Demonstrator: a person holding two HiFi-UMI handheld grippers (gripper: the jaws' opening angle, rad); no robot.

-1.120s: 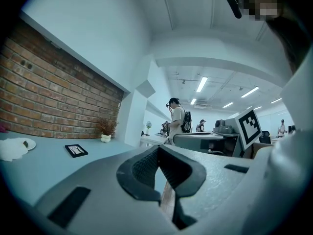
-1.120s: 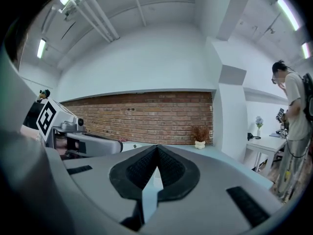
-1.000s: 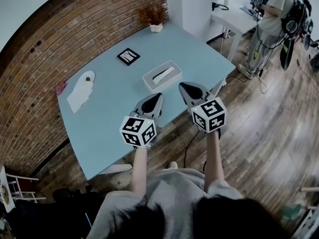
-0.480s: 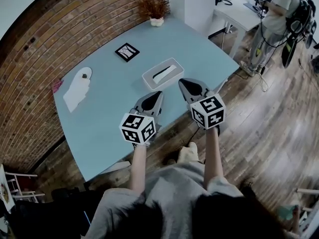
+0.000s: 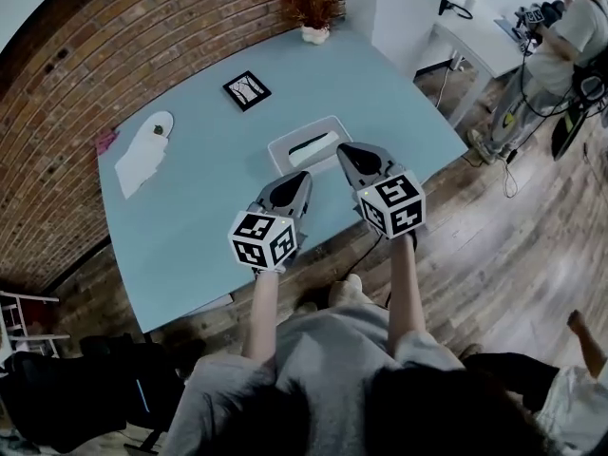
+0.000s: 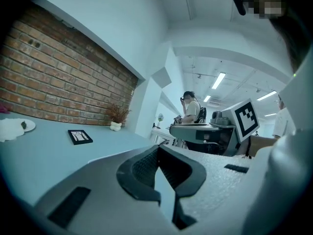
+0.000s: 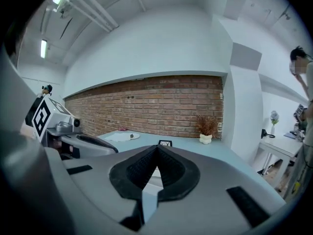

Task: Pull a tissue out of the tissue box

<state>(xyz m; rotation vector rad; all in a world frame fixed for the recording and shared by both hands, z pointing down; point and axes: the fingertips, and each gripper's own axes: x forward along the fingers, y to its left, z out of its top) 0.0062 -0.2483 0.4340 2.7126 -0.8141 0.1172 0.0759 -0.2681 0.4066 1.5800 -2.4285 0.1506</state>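
The white tissue box (image 5: 306,146) lies flat on the light blue table (image 5: 190,207), with a dark slot in its top and a white tissue showing in it. My left gripper (image 5: 300,180) hovers just short of the box's near edge, its jaws closed together with nothing in them (image 6: 157,148). My right gripper (image 5: 344,149) hangs at the box's near right corner, also shut and empty (image 7: 157,147). Neither touches the box. Each carries its marker cube (image 5: 262,241) toward me.
A black framed picture (image 5: 246,90), a small potted plant (image 5: 313,28) and a white napkin with a plate (image 5: 142,145) sit further back on the table. A brick wall (image 5: 114,55) runs behind. A white desk (image 5: 475,17) and a standing person (image 5: 570,36) are at the right.
Both grippers have moved forward and slightly down toward the tissue box, staying shut. The head view has shifted a little with them.
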